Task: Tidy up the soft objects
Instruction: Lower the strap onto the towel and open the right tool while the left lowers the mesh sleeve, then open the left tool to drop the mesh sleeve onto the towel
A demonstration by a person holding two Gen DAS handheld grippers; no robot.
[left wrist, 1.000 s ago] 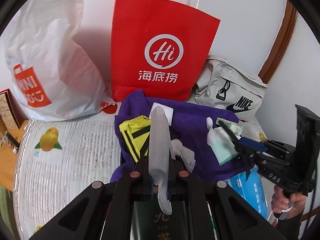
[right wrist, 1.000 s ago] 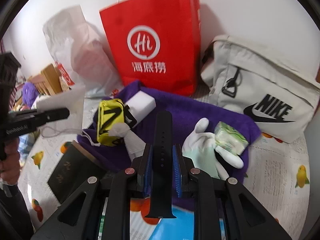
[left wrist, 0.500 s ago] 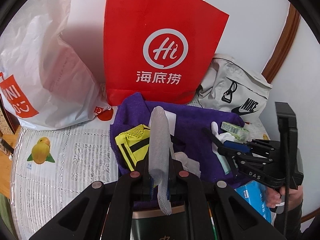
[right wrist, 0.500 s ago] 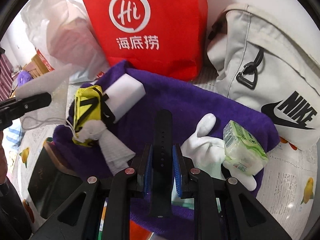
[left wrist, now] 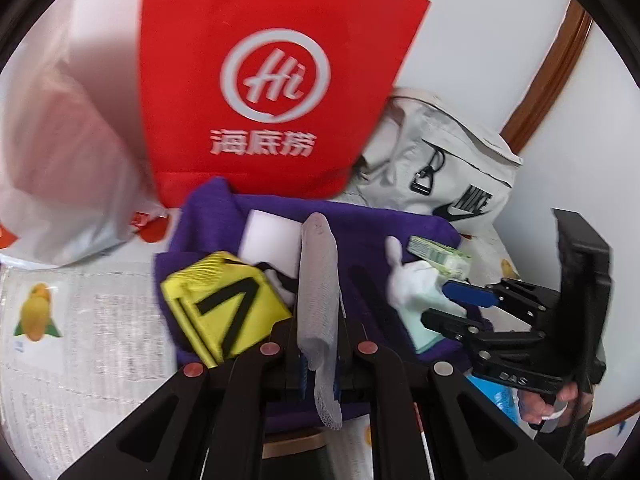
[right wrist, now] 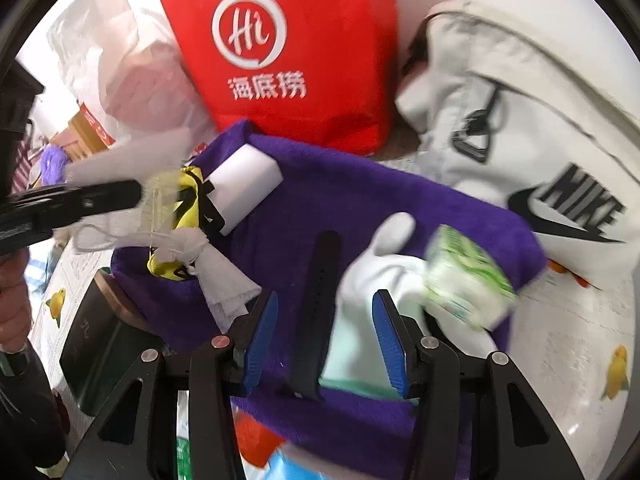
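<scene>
My left gripper point(left wrist: 320, 344) is shut on a white mesh strip point(left wrist: 318, 280) that sticks up over the purple towel point(left wrist: 372, 232). The jaws of my right gripper point(right wrist: 324, 340) are opening. A black strap point(right wrist: 316, 316) lies between the blue pads point(right wrist: 260, 340), free of them, on the purple towel point(right wrist: 360, 184). On the towel are also a white glove point(right wrist: 380, 256), a green tissue pack point(right wrist: 468, 276), a yellow mesh item point(left wrist: 224, 304) and a white foam block point(right wrist: 244, 176).
A red paper bag point(left wrist: 272, 80) stands behind the towel, with a white plastic bag point(left wrist: 60, 152) to its left and a grey Nike bag point(right wrist: 520, 120) to its right. A dark box point(right wrist: 96, 336) sits at the towel's near left. The fruit-print tablecloth point(left wrist: 80, 320) lies underneath.
Both grippers came closer to the towel. The right jaws opened and let go of the black strap, which now rests on the towel. The left grip on the mesh strip is unchanged.
</scene>
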